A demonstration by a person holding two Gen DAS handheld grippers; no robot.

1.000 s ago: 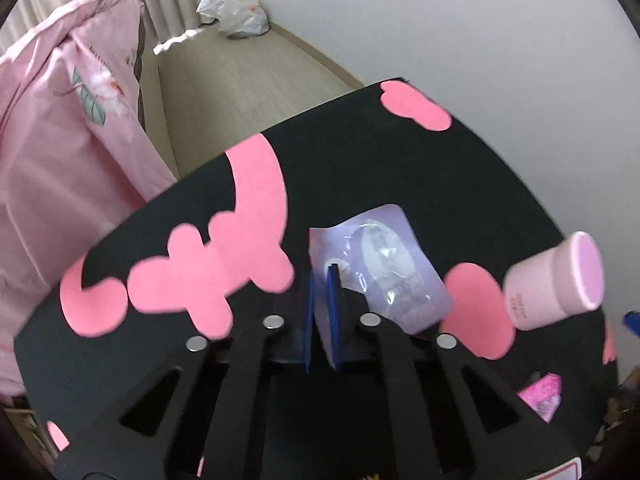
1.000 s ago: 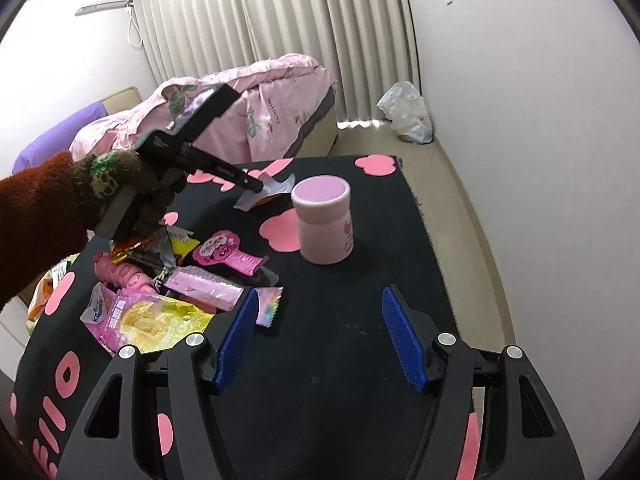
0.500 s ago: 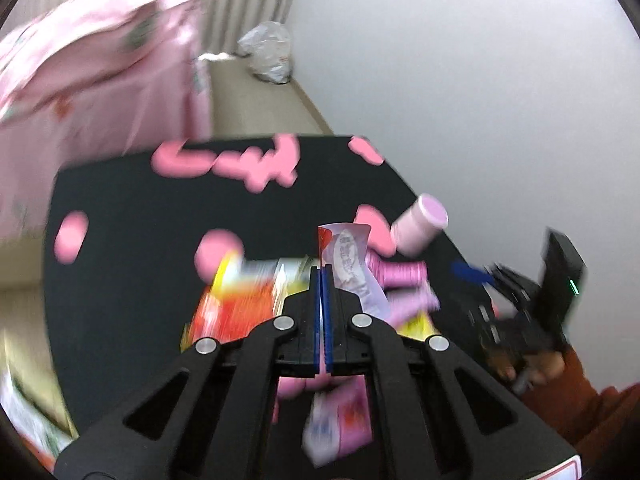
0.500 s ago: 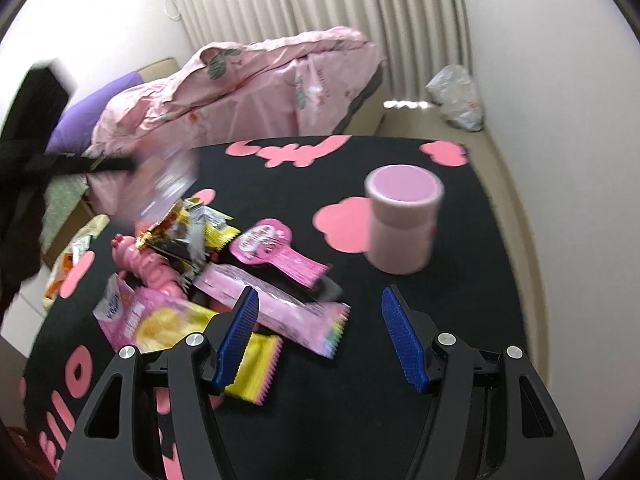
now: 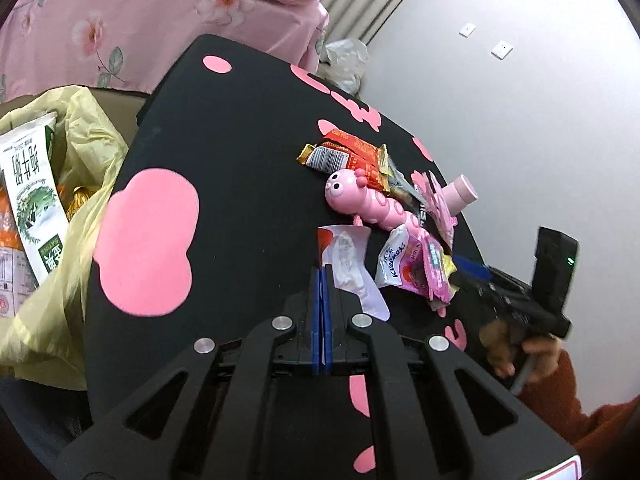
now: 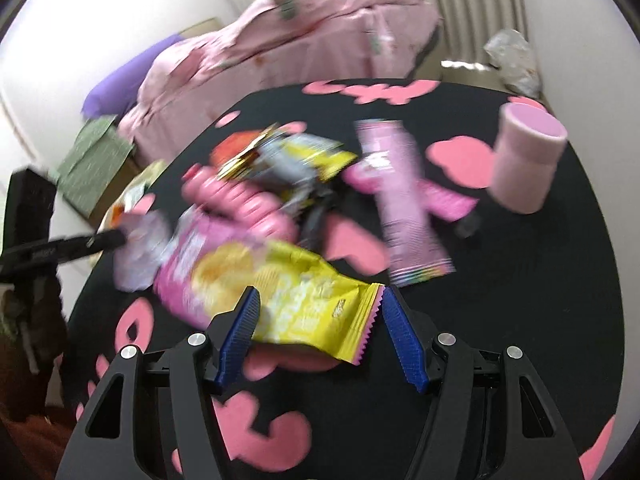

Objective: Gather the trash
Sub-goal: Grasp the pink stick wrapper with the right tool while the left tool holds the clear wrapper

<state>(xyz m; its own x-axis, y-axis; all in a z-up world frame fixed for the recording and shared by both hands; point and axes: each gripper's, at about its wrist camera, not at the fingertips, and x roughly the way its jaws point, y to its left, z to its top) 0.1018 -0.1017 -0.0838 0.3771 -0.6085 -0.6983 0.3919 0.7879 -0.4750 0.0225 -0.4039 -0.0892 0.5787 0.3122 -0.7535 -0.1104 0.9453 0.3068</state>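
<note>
Pinching a pale wrapper [image 5: 352, 264], our left gripper [image 5: 322, 276] fingers are clamped. Our right gripper [image 6: 320, 316] fingers spread wide over the yellow packet [image 6: 304, 304].

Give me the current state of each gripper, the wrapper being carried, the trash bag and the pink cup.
left gripper: shut on the pale wrapper.
pale wrapper: pinched at its edge, lifted off the table.
right gripper: open, holding nothing, over the yellow snack bag.
yellow trash bag: open beside the table, cartons inside.
pink cup: upright on the table.
</note>
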